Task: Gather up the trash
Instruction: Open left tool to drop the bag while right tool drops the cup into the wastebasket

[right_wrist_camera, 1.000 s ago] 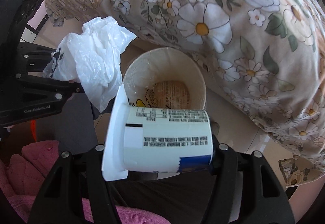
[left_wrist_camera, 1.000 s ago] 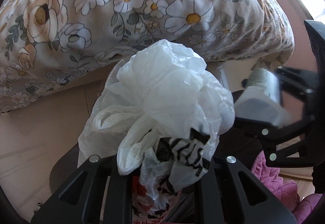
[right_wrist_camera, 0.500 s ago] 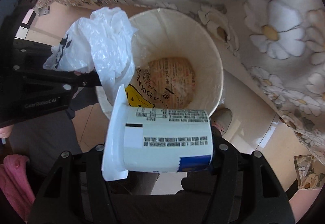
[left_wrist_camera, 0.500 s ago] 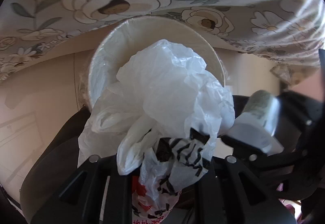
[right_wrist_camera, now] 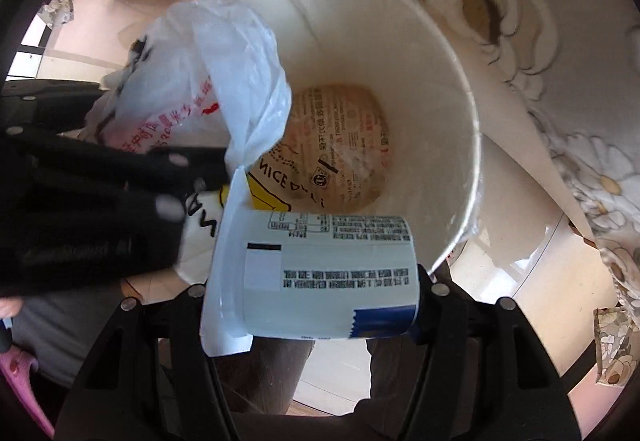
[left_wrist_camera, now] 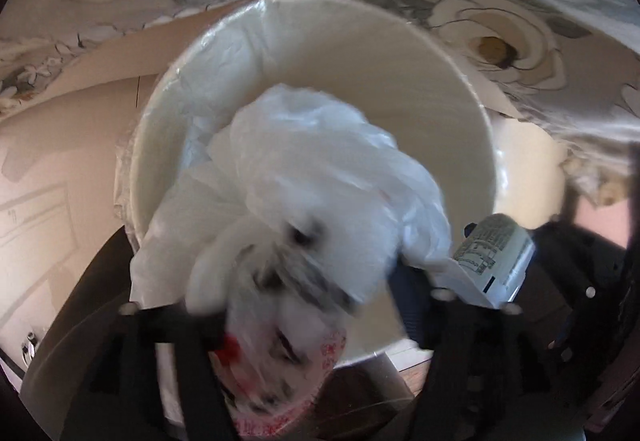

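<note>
A crumpled white plastic bag (left_wrist_camera: 320,181) with red and black print hangs blurred over the mouth of the cream waste bin (left_wrist_camera: 460,53). My left gripper (left_wrist_camera: 288,305) has its jaws opening, spread wide on either side of the bag, with the pads off it. The right wrist view shows the same bag (right_wrist_camera: 224,73) drooping over the bin's (right_wrist_camera: 380,41) left rim beside the left gripper (right_wrist_camera: 120,209). My right gripper (right_wrist_camera: 316,289) is shut on a white printed cup (right_wrist_camera: 328,273) lying sideways, just above the bin's near rim.
Printed wrappers (right_wrist_camera: 340,145) lie at the bin's bottom. A floral bedspread (right_wrist_camera: 520,1) hangs close behind and right of the bin. Pale floor (left_wrist_camera: 48,169) lies to the left. A person's grey-clad leg (right_wrist_camera: 60,329) and something pink (right_wrist_camera: 24,373) are at lower left.
Both grippers have dropped closer to the bin, which now fills the views. The left jaws have spread apart and the bag is slipping down, blurred. The cup stays gripped.
</note>
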Demonstrator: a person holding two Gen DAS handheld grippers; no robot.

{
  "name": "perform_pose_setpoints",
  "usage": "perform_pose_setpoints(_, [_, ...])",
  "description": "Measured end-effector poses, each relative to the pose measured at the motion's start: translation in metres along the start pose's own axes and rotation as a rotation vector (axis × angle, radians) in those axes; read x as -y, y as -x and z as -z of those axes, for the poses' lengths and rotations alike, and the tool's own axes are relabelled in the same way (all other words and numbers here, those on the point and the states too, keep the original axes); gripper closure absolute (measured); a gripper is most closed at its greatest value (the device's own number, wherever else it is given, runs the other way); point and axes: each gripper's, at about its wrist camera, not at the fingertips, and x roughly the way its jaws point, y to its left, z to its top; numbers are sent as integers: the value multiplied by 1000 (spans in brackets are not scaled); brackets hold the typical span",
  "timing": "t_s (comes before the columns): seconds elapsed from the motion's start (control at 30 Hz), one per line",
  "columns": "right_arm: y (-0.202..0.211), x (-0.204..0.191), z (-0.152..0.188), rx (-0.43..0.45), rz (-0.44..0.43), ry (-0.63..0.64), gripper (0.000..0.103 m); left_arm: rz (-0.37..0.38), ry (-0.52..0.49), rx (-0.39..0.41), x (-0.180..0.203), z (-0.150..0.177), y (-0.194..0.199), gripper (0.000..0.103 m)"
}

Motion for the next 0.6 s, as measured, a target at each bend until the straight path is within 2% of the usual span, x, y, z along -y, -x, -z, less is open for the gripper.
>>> perform_pose_setpoints(0.23, [-6,-10,-5,-12,6,10,40,-8,12,1,-3,-2,-4,19])
perform_pose_setpoints(0.4, [-9,1,-7,1,-15,-25,40,44,21,16,-12,-5,6,16])
perform_pose_setpoints(0.43, [-6,3,-7,6,-13,-30,40,58,22,19,-23,-4,13,16])
perform_pose_setpoints(0.6, [11,10,5,43,0,-42,40,83,30,35,-21,-9,18,16])
